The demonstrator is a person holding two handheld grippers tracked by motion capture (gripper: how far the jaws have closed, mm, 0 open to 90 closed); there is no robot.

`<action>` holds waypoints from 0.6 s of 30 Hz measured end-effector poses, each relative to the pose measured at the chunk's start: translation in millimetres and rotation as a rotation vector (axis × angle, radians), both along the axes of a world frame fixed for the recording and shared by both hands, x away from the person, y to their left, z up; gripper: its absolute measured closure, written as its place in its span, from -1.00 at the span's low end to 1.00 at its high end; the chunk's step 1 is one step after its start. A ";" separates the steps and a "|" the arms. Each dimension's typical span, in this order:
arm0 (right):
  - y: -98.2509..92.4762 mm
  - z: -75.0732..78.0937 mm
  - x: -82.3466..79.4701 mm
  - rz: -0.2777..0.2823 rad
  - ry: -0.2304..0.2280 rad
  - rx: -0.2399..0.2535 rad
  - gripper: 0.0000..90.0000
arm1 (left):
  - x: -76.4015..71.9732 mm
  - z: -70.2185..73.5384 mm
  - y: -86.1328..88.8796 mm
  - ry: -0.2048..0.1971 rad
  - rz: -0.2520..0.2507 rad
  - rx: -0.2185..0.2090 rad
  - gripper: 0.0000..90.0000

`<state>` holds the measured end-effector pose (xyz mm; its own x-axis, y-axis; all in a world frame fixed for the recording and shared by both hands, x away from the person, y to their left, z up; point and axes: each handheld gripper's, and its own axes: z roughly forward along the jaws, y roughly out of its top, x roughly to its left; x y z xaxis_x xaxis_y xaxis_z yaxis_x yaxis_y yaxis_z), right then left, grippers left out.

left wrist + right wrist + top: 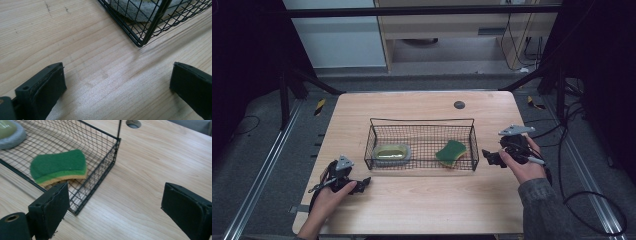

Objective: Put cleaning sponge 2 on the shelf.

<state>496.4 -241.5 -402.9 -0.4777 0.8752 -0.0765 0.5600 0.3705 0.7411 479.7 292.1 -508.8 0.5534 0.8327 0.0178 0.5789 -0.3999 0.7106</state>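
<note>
Two claws, left claw (364,182) and right claw (486,156), spread, empty, flanking wire basket (422,121) on table (422,205); green sponge (451,152) inside, right end.

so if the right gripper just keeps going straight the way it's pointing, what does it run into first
Most likely the wire basket: its near corner sits just ahead of the open right gripper, with the green sponge behind the mesh. Depth is hard to judge.
</note>
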 end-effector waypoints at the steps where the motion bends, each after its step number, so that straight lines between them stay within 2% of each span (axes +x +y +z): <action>1: -2.5 -1.1 -1.2 -0.007 -0.007 -0.003 -0.82 | 0.0 0.0 0.0 0.000 0.000 0.000 -1.00; 5: -11.6 -7.9 -6.1 -0.021 -0.012 -0.012 -0.81 | 0.0 0.0 0.0 0.000 0.000 0.000 -1.00; 18: -27.2 -40.0 -10.5 -0.064 0.025 -0.009 -0.78 | 0.0 0.0 0.0 0.000 0.000 0.000 -1.00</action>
<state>485.9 -268.6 -442.9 -0.4231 0.9031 -0.0729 0.6011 0.3400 0.7232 479.7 292.1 -508.8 0.5534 0.8327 0.0179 0.5789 -0.4000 0.7106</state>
